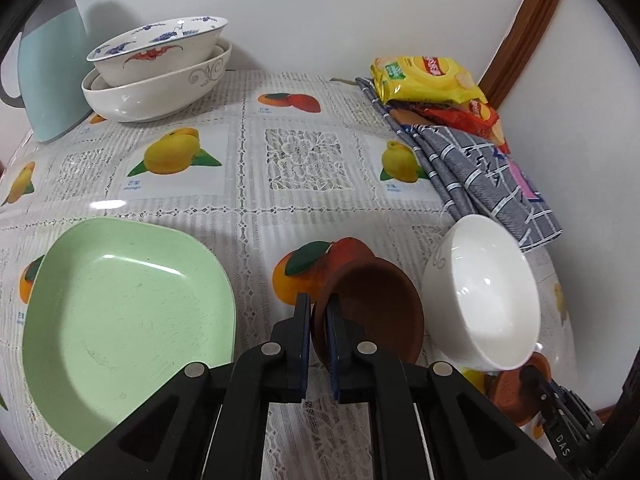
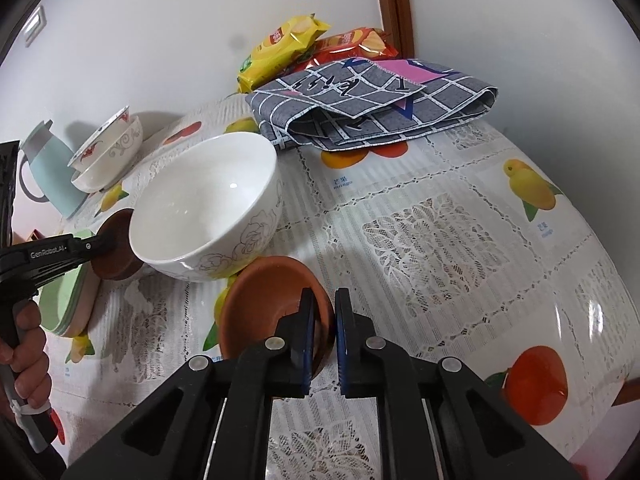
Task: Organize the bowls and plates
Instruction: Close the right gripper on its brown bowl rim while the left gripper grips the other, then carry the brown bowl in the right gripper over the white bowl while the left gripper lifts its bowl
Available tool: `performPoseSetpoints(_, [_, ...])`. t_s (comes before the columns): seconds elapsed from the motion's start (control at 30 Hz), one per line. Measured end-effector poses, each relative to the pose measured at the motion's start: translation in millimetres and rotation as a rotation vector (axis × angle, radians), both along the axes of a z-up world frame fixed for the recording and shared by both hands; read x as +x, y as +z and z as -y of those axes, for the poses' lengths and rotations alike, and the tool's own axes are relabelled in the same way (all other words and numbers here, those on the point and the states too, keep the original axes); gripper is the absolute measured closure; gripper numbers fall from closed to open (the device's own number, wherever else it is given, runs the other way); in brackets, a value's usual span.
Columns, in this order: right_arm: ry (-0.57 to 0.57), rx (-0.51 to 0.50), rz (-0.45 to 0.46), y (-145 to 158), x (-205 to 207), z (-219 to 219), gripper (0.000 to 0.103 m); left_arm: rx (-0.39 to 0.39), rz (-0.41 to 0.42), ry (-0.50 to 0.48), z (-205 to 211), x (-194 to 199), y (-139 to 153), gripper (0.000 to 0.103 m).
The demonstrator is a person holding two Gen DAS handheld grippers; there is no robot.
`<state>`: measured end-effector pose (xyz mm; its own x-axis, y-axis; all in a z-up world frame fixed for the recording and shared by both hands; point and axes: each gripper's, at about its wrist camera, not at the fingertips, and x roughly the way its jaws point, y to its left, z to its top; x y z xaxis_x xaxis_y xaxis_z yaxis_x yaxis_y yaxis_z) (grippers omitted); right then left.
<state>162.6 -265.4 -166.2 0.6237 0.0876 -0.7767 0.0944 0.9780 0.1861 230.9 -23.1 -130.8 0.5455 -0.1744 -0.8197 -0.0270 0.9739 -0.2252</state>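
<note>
On the fruit-print tablecloth (image 1: 248,168) we've got both tongs clamped on brown saucer rims, left gripper (image 1: 318,344) on the left saucer (image 1: 376,308), right gripper (image 2: 322,340) on the right saucer (image 2: 264,304), white bowl (image 1: 480,292) between them, green plate (image 1: 120,320) nearest our left hand.

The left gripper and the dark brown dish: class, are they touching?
Touching. The left wrist view shows the left gripper clamped on the dark brown dish's rim.

Both wrist views close above table (image 1: 248,208), angled down toward wall; shared: white bowl (image 1: 480,292) (image 2: 208,208), stacked bowls (image 1: 160,68) (image 2: 108,152).
</note>
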Motion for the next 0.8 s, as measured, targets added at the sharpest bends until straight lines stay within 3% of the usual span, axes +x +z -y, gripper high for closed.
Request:
performPoseSetpoints(0.33, [-0.034, 0.023, 0.013, 11.8, -12.1, 3.0, 0.093, -0.017, 0.032, -0.023, 0.8, -18.5, 18.2, 0.095])
performPoseSetpoints(0.8, [-0.030, -0.003, 0.093, 58.3, -30.5, -12.8, 0.093, -0.031, 0.072, -0.031, -11.0, -45.0, 48.0, 0.095])
